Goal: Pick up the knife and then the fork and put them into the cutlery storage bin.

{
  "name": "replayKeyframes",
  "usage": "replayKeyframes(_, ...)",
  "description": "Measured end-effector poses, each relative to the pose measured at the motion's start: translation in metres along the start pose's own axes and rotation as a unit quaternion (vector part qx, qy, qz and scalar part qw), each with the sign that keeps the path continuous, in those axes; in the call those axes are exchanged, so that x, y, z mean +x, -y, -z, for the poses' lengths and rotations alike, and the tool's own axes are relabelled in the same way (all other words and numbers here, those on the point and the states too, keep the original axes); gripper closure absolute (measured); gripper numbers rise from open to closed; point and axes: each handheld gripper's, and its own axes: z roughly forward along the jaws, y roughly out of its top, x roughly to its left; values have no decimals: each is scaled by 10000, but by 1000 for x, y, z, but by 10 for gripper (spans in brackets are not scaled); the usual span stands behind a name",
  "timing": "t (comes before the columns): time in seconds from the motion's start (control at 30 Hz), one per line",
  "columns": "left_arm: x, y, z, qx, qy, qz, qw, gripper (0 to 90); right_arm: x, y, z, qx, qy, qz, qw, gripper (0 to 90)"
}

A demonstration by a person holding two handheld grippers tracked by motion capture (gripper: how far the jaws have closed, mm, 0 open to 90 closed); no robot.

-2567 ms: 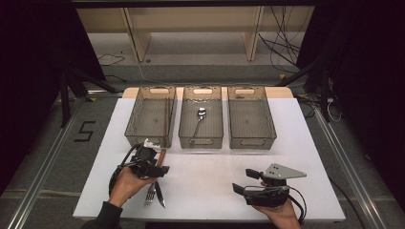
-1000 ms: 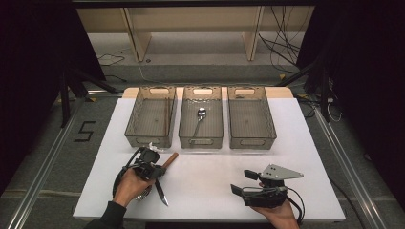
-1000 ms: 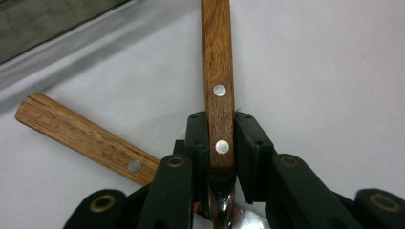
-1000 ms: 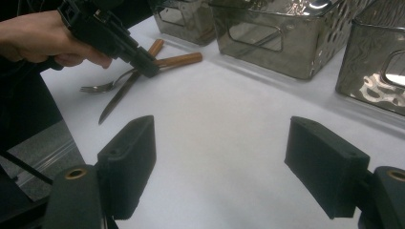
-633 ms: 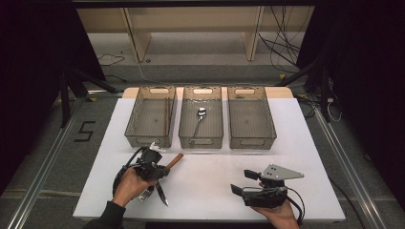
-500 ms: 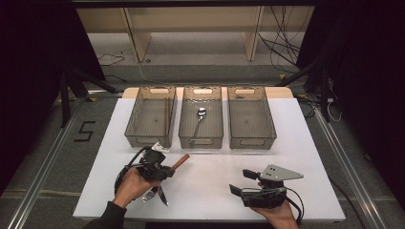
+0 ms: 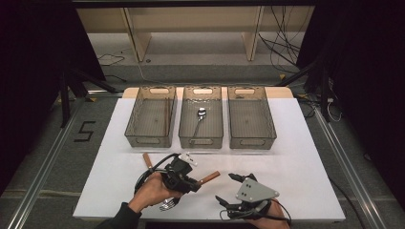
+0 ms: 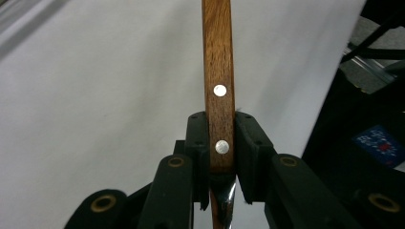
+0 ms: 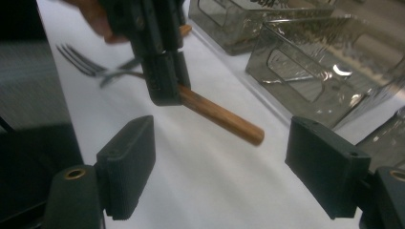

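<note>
My left gripper (image 7: 193, 183) is shut on a wooden-handled utensil (image 7: 209, 178), probably a knife, held just above the white table (image 7: 296, 162). In the left gripper view the pads (image 8: 248, 143) clamp the riveted handle (image 8: 217, 57), which runs straight ahead; a bit of metal blade shows below. The right gripper view looks at that left gripper (image 9: 165, 90) with the handle (image 9: 222, 117) sticking out towards the right gripper. My right gripper (image 7: 227, 187) stands open near the front edge, nothing between its fingers (image 9: 129, 162).
A fork (image 7: 167, 204) lies under the left hand, and another wooden handle (image 7: 147, 160) rests behind it. Three dark bins stand in a row: the left (image 7: 138, 138) holds a wooden-handled piece, the middle (image 7: 215, 138) a spoon (image 7: 199, 117), beside the right bin (image 7: 270, 138).
The left gripper has lifted the wooden-handled utensil off the table and carried it to the right. The right gripper has shifted a little to the left.
</note>
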Motion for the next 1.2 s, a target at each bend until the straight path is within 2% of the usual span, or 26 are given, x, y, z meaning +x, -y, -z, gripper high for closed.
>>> replayKeyframes(0.1,-5,-3,-2,50,61,-103,9999,769,10,-1,-5,175,220,607,9978,268)
replayKeyframes(0.3,-10,-6,-3,153,116,-264,9995,769,21,2,-16,458,501,1356,9884,291)
replayKeyframes(0.4,-13,-7,-4,200,156,-328,9991,769,27,3,-22,523,655,1756,9809,319)
replayKeyframes(0.5,-16,-8,-3,262,180,-412,9986,769,32,3,-26,608,728,2042,9743,361)
replayKeyframes(0.6,-20,-9,-2,299,264,-457,9982,769,36,4,-31,677,868,2377,9651,409)
replayKeyframes(0.63,-21,-9,-2,289,278,-469,9981,769,37,4,-31,730,839,2489,9621,424)
replayKeyframes(0.67,-22,-9,-2,294,293,-475,9980,769,38,4,-33,701,881,2513,9613,441)
replayKeyframes(0.7,-22,-9,-2,331,313,-498,9977,769,39,4,-32,767,881,2645,9573,460)
replayKeyframes(0.73,-22,-9,-2,331,307,-517,9976,769,41,5,-33,761,912,2652,9568,487)
replayKeyframes(0.8,-22,-10,-2,364,313,-524,9975,769,41,5,-34,758,916,2937,9485,530)
replayKeyframes(0.83,-23,-9,-3,356,316,-494,9976,769,41,6,-34,696,940,2938,9487,548)
replayKeyframes(1.0,-25,-10,-3,386,372,-514,9972,769,47,7,-35,779,1081,3120,9407,608)
replayKeyframes(1.03,-25,-10,-4,389,383,-519,9972,769,47,8,-36,769,1090,3267,9357,621)
replayKeyframes(1.07,-25,-10,-4,387,383,-521,9972,769,47,8,-36,743,1042,3368,9329,637)
replayKeyframes(1.2,-26,-10,-4,432,426,-543,9967,769,50,9,-37,769,1115,3518,9262,695)
